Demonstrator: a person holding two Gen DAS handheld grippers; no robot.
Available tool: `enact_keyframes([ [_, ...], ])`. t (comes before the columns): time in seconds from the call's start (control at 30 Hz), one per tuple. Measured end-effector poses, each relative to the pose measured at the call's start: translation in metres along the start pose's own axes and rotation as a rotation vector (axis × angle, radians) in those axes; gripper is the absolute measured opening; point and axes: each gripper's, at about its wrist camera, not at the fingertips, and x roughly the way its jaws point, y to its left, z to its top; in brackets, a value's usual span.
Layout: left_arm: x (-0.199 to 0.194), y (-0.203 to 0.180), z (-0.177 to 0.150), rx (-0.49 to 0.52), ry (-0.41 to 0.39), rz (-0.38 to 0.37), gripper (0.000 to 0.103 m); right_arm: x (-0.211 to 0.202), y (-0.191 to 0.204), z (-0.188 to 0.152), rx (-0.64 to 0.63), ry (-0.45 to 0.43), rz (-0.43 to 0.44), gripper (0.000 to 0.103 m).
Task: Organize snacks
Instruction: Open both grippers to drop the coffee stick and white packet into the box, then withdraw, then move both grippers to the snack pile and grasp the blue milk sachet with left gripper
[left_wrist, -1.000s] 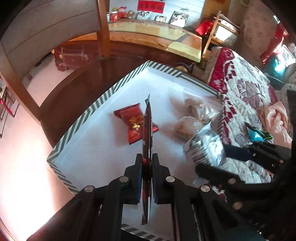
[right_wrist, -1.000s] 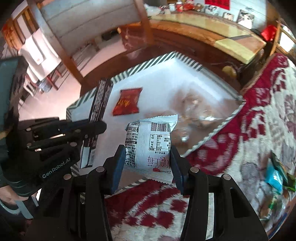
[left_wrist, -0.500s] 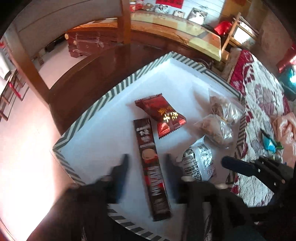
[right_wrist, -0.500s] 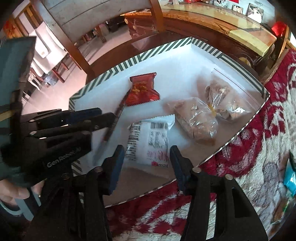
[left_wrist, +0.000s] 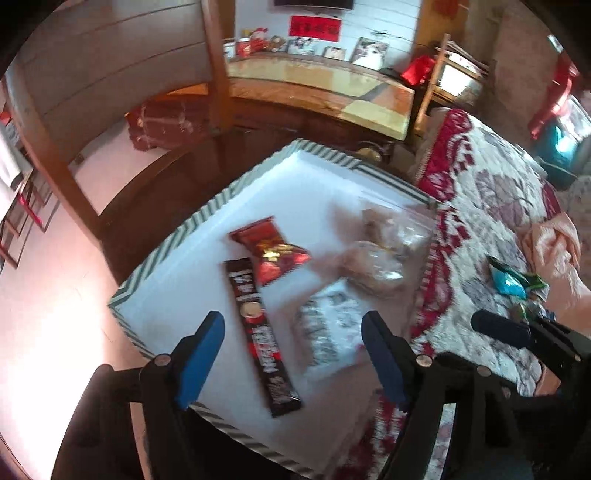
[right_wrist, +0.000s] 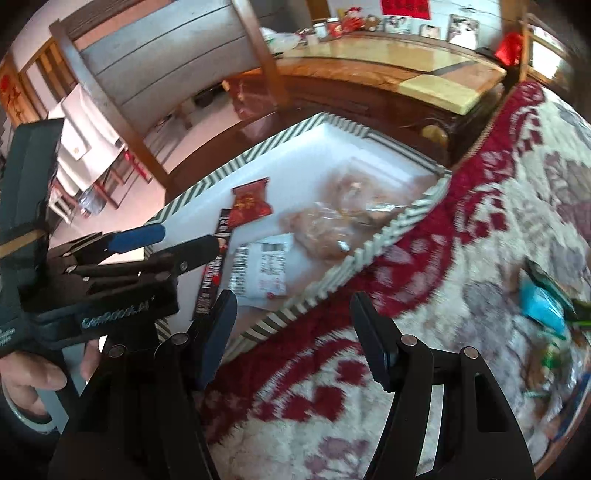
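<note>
A second ago you pinched both snacks; now your left gripper (left_wrist: 291, 354) spreads empty above the dark stick packet (left_wrist: 260, 338) on the striped tray (left_wrist: 166, 254), while your right gripper (right_wrist: 291, 336) widens, white packet (right_wrist: 264, 271) beyond its fingertips.

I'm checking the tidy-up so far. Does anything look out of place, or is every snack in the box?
Not every snack is. A blue packet and some green wrappers lie loose on the patterned blanket, outside the striped-rim box. Inside it, the dark stick pack, red packet and white packet lie flat.
</note>
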Motion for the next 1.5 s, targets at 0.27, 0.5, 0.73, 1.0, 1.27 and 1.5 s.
enact_keyframes([
  [0.27,-0.009,-0.044,-0.009,0.064,-0.007,-0.046,0.081,-0.029,-0.035,-0.019,0.071,-0.044,-0.1,0.064],
  [0.5,-0.01,-0.087,-0.018,0.147,0.001,-0.083,0.081,-0.052,-0.065,-0.045,0.132,-0.053,-0.153,0.064],
  [0.73,-0.011,-0.126,-0.025,0.218,0.016,-0.119,0.081,-0.076,-0.099,-0.077,0.2,-0.065,-0.201,0.064],
  [1.0,-0.002,-0.165,-0.028,0.282,0.057,-0.169,0.082,-0.103,-0.147,-0.111,0.324,-0.082,-0.253,0.064],
  [1.27,0.01,-0.196,-0.022,0.321,0.077,-0.183,0.082,-0.112,-0.171,-0.121,0.378,-0.101,-0.257,0.064],
  [1.5,0.026,-0.21,-0.015,0.326,0.106,-0.182,0.082,-0.111,-0.182,-0.111,0.372,-0.108,-0.264,0.064],
])
